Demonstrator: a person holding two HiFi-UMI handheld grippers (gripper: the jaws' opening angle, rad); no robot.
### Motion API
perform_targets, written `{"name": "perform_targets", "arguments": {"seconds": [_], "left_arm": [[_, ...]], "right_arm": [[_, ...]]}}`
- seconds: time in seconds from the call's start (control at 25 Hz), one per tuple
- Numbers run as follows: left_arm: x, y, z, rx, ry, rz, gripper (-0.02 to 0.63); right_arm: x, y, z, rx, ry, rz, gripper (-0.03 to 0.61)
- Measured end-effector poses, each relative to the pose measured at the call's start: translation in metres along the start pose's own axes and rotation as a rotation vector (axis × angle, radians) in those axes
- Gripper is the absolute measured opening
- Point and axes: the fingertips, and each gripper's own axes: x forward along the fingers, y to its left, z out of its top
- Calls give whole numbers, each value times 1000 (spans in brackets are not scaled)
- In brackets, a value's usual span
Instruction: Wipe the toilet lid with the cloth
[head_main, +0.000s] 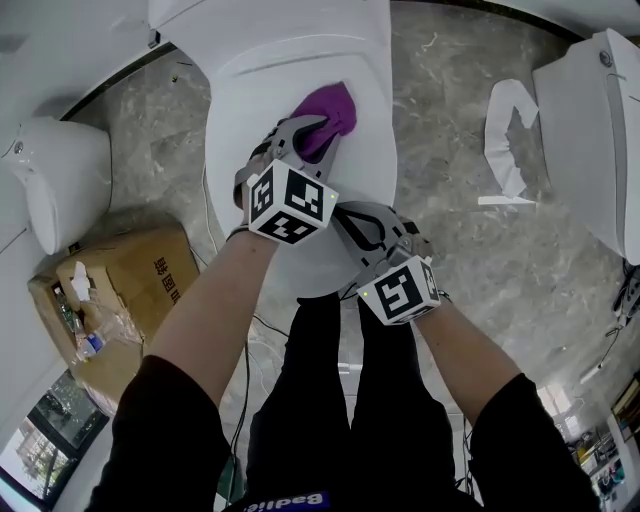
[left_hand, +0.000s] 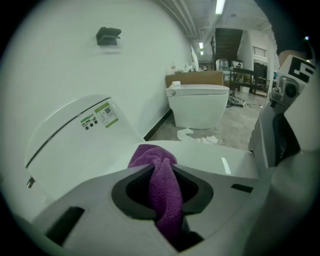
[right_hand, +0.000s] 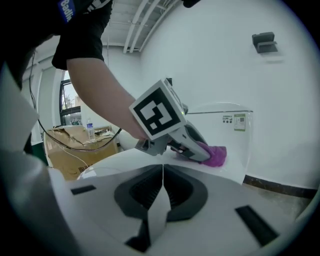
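Here, the left gripper is seen clamped on the cloth — a purple fold is pinched between its jaws, and the rest is bunched beyond the tips, where it lies on the white lid. In the left gripper view the fold is shown running down through the gap of the gripper, with the bunched part resting on the lid just ahead. The right gripper is held just beside the left one, nearer the person, over the lid's front part — its jaws are shut together with nothing between them, as its own view shows. To the left of the left gripper a box is set on the floor. Well to the right of the right gripper a second toilet is seen.
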Motion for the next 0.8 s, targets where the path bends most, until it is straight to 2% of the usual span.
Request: {"name": "perform_targets", "arguments": {"seconds": [0.24, 0.44, 0.6, 0.8], "left_arm": [[17, -38, 25, 69, -31, -82, 80], [11, -50, 29, 105, -67, -103, 80], [-12, -52, 6, 100, -72, -102, 80], [-48, -43, -40, 63, -45, -48, 80]], "right_arm": [[-17, 6, -6, -4, -4, -6, 31], [-16, 13, -15, -1, -2, -32, 31], [-14, 23, -16, 14, 7, -58, 31], [-11, 40, -12, 8, 31, -76, 31]]}}
